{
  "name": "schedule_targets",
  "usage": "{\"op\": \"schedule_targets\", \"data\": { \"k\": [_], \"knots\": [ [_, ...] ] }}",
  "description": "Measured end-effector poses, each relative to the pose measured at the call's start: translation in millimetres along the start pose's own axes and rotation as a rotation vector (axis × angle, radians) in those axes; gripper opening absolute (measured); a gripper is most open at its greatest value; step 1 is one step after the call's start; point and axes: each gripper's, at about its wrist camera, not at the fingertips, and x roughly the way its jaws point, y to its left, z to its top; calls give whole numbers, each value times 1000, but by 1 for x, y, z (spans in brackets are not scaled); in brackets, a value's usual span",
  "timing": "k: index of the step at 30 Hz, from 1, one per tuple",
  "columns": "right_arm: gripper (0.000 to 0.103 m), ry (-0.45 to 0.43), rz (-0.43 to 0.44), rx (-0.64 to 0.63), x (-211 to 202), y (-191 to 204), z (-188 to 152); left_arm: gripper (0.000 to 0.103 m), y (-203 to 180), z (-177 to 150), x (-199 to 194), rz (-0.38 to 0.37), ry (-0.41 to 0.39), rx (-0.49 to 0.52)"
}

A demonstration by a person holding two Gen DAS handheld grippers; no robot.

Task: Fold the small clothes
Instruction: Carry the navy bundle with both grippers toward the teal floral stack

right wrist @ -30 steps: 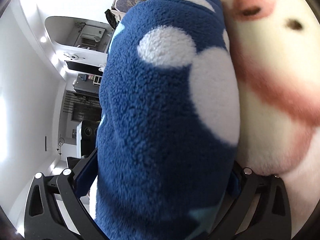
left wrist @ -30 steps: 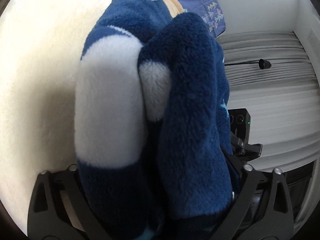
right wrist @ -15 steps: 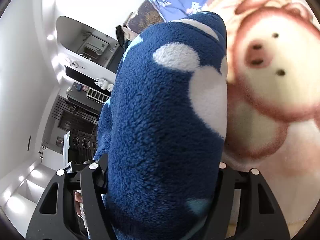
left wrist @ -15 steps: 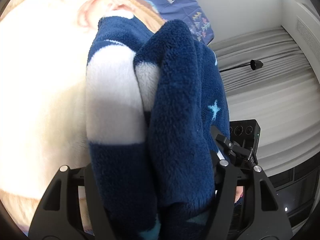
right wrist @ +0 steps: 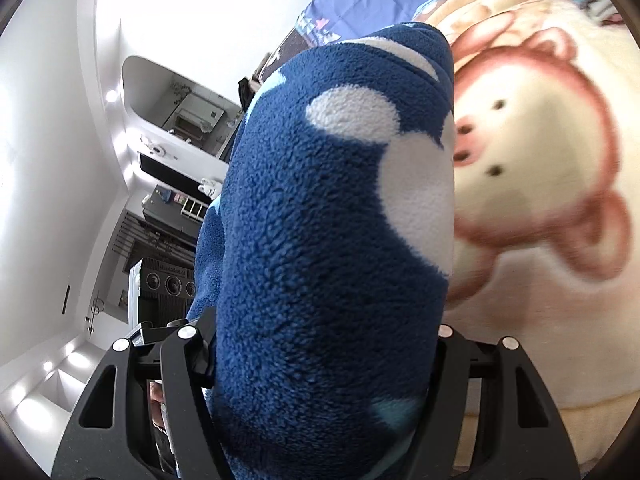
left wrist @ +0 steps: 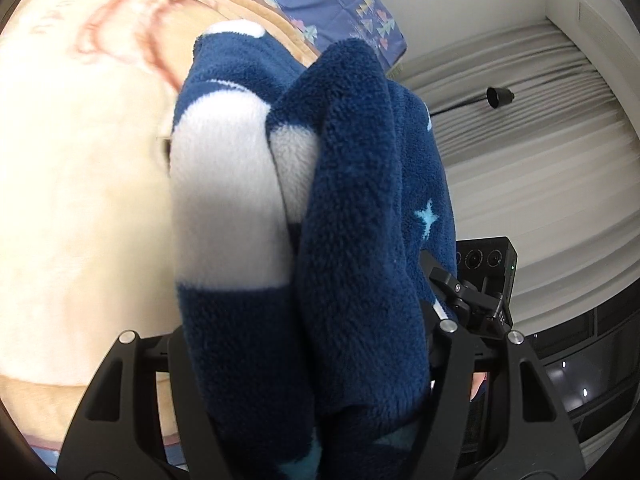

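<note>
Mostly we see fleece: a thick navy fleece garment (left wrist: 352, 240) with white patches and a pale blue star fills the middle of both wrist views and blocks much of what lies beyond. Our left gripper (left wrist: 312, 392) has its jaws closed down onto a bunched double fold of this cloth, with the black fingers (left wrist: 192, 400) pressed against either side of it. Our right gripper (right wrist: 320, 396) likewise clamps a fat roll of the same garment, with the jaws only as far apart as the wad of fleece allows. The garment hangs between the two grippers, lifted above a cream blanket (left wrist: 80, 208) printed with a pink-brown cartoon monkey (right wrist: 532, 168).

Around it, a purple-blue sheet (left wrist: 340, 4) patterned with little triangles lies past the blanket's far edge. In the left view, pleated grey curtains (left wrist: 540, 152) hang to the right, and a thin black rod with a small cone tip (left wrist: 498, 98) crosses them. A black device with three round lenses (left wrist: 486, 258) sits just behind the fleece, partly hidden by it. In the right view, white walls, recessed shelving (right wrist: 180, 112) and a dark rack stand to the left.

Faint pink lettering runs along the blanket's upper left edge (left wrist: 68, 8), too blurred for us to read.
</note>
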Motion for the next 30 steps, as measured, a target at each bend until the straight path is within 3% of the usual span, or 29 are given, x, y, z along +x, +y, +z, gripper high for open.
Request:
{"op": "schedule_targets", "data": {
  "k": [17, 23, 30],
  "knots": [
    [68, -113, -24, 182, -95, -138, 34, 67, -57, 30, 182, -10, 183, 48],
    [68, -154, -52, 197, -117, -155, 67, 67, -82, 62, 228, -41, 212, 68],
    [68, -188, -97, 175, -141, -159, 148, 67, -131, 128, 279, -80, 221, 108]
  ]
}}
